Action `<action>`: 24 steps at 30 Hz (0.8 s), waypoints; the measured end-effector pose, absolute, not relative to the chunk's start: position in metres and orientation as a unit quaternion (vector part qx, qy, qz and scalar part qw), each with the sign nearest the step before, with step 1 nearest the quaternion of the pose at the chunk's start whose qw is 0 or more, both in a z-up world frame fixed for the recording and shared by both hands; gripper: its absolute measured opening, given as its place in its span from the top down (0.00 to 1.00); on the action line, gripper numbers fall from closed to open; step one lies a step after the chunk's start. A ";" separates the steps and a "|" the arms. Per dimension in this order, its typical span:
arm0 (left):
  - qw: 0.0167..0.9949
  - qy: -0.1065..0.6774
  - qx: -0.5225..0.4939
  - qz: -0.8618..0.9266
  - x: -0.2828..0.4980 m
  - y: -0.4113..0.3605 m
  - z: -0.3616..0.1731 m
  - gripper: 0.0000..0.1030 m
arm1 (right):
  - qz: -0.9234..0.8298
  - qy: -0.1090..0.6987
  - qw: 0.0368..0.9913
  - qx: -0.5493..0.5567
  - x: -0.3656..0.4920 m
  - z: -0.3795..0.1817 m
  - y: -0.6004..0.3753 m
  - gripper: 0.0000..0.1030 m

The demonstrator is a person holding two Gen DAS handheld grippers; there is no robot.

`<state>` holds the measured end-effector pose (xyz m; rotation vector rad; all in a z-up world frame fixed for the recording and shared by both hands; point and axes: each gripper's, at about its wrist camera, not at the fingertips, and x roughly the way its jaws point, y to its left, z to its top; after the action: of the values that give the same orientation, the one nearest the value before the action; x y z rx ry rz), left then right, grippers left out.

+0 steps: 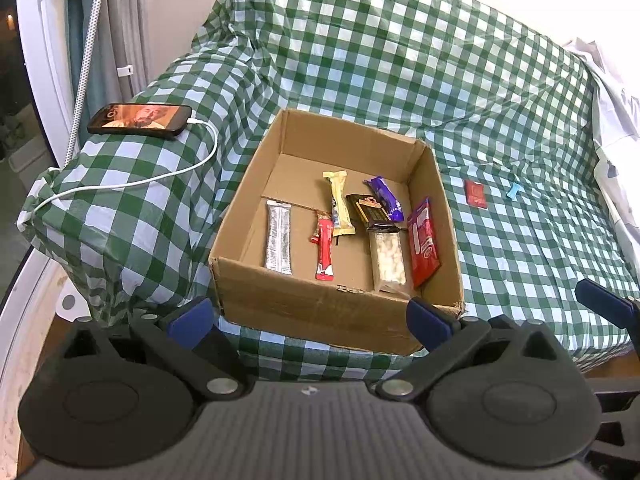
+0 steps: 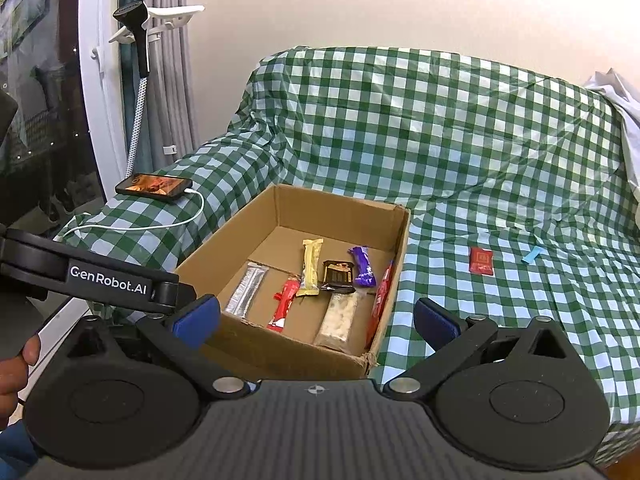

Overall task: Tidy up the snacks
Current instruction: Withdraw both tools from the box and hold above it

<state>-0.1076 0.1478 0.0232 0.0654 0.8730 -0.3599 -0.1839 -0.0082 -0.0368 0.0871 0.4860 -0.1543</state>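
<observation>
Green-and-white checked cloth (image 1: 400, 64) over a sofa-like seat, cream wall behind, grey curtain at left. Only in the right wrist view: a black handheld steamer head (image 2: 130, 16) hung on a white hook, plus a bare hand (image 2: 16, 364) at the left edge. Only in the left wrist view: a blue fingertip of the other tool poking in at the right edge.

One open cardboard box (image 1: 280, 304) on the seat, centre. Seven snacks inside, counted: one red pouch (image 1: 423, 240) leaning on the right wall, one clear pack of white pieces (image 1: 387, 260), one silver bar (image 1: 278, 236), one yellow bar (image 1: 339, 204), one red stick (image 1: 325, 248), one dark brown bar (image 1: 368, 210), one purple bar (image 1: 385, 198). Two more outside, right of the box on the cloth, well apart from it: one small red sachet (image 1: 476, 194), one tiny blue candy (image 1: 513, 191).

One phone (image 1: 140, 120) on the left armrest, screen lit, with one white cable (image 1: 160, 178) plugged in.

Left gripper (image 1: 312, 320): jaws spread wide, nothing between, near the box's front wall. Right gripper (image 2: 316, 318): jaws likewise apart, holding nothing.
</observation>
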 end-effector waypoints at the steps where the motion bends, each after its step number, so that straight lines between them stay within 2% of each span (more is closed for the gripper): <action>1: 0.890 0.421 0.032 -0.173 -0.108 0.148 0.023 0.00 | -0.076 0.240 0.967 0.043 -0.184 -0.037 -0.008 0.01; 24: 0.883 0.433 0.054 -0.172 -0.097 0.136 0.011 0.00 | -0.077 0.253 0.962 0.066 -0.178 -0.054 -0.017 0.01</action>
<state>-0.0966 0.1359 0.0105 0.1131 0.9016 -0.3584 -0.1779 -0.0167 -0.0544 0.1341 0.5132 -0.1563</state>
